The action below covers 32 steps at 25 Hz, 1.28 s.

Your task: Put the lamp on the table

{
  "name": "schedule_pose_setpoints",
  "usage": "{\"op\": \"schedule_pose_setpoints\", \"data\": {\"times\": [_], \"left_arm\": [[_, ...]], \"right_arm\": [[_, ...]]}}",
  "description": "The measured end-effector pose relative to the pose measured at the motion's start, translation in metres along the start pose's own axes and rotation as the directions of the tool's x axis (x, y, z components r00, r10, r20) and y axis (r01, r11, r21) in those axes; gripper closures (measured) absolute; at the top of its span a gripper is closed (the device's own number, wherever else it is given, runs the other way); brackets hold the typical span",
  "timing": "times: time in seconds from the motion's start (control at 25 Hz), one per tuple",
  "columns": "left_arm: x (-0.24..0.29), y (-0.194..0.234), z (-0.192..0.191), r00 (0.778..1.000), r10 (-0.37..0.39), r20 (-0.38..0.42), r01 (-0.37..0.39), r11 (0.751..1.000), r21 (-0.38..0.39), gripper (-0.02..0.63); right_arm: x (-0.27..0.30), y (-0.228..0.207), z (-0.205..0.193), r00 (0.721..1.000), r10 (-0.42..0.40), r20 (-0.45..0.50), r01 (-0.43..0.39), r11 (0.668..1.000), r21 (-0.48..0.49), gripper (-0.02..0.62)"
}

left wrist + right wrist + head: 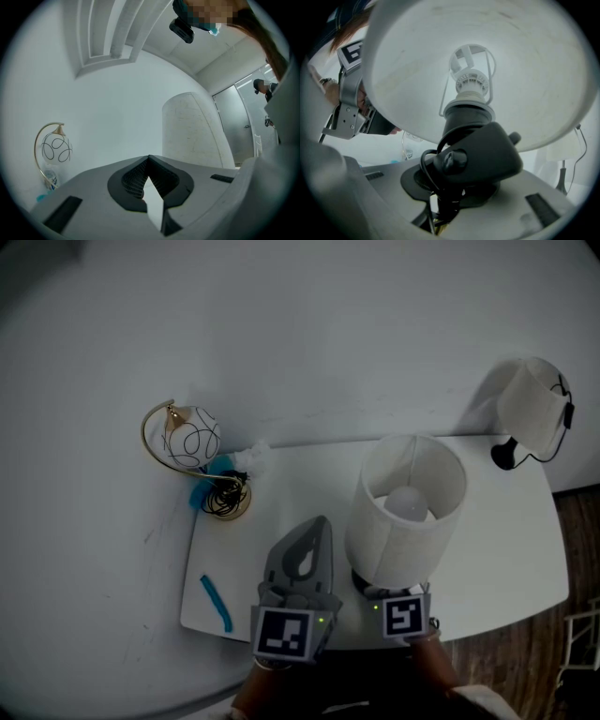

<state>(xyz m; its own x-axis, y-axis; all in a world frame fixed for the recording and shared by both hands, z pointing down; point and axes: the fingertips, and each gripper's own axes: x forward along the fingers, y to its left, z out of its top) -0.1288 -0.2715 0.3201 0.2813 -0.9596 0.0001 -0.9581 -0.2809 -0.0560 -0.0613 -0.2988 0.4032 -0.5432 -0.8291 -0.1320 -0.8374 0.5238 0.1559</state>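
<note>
Right gripper [447, 199]: jaws part-way apart and clamped on the black stem of the lamp [405, 512], just under its dark housing. A black cord [427, 165] loops beside the stem, between the jaws.

The lamp stands upright over the front middle of the white table [506, 549]. Its white drum shade [525, 61] is open at the top, and the bulb [409, 503] shows inside from the head view. The foot is hidden under the shade and the gripper, so I cannot tell whether it touches the tabletop.

Left gripper [311, 538]: jaws pressed together at the tips with nothing between them. It is just left of the lamp and not touching it. Its own view looks across the table toward the white wall [122, 108], with the shade rising at right.

Other items on the table:
- Globe lamp [192, 442] with a gold arc arm and looped black lines on the glass, at the back left corner.
- Second shaded lamp [532, 409] with a black foot, at the back right, its shade tilted.
- Blue strip [216, 603] lying flat near the front left edge, well apart from both grippers.
</note>
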Motion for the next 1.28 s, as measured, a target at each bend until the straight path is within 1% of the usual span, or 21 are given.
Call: {"op": "schedule_pose_setpoints", "data": {"times": [0.16, 0.28, 0.52, 0.84, 1.0, 1.28], "left_arm": [[0.001, 0.000, 0.000, 1.000, -0.001, -0.001, 0.001, 1.000, 0.005, 0.607], [0.002, 0.001, 0.000, 1.000, -0.001, -0.001, 0.001, 1.000, 0.009, 0.607], [0.005, 0.001, -0.002, 1.000, 0.000, 0.000, 0.000, 1.000, -0.001, 0.606], [0.006, 0.002, -0.003, 1.000, -0.004, -0.004, 0.005, 1.000, 0.006, 0.607], [0.006, -0.001, -0.003, 1.000, -0.005, -0.003, 0.005, 1.000, 0.012, 0.607], [0.007, -0.001, -0.003, 1.000, -0.011, -0.008, 0.011, 1.000, 0.012, 0.607]], "right_arm": [[0.002, 0.001, -0.002, 1.000, 0.002, 0.008, -0.002, 1.000, 0.003, 0.491], [0.002, 0.001, -0.006, 1.000, 0.004, -0.004, -0.004, 1.000, -0.002, 0.491], [0.003, 0.003, -0.011, 1.000, 0.013, -0.005, -0.013, 1.000, -0.009, 0.491], [0.004, 0.004, -0.019, 1.000, 0.006, -0.008, -0.006, 1.000, 0.025, 0.491], [0.002, 0.005, -0.021, 1.000, 0.007, 0.002, -0.007, 1.000, 0.020, 0.490], [0.001, 0.005, -0.025, 1.000, 0.007, -0.011, -0.006, 1.000, 0.027, 0.489]]}}
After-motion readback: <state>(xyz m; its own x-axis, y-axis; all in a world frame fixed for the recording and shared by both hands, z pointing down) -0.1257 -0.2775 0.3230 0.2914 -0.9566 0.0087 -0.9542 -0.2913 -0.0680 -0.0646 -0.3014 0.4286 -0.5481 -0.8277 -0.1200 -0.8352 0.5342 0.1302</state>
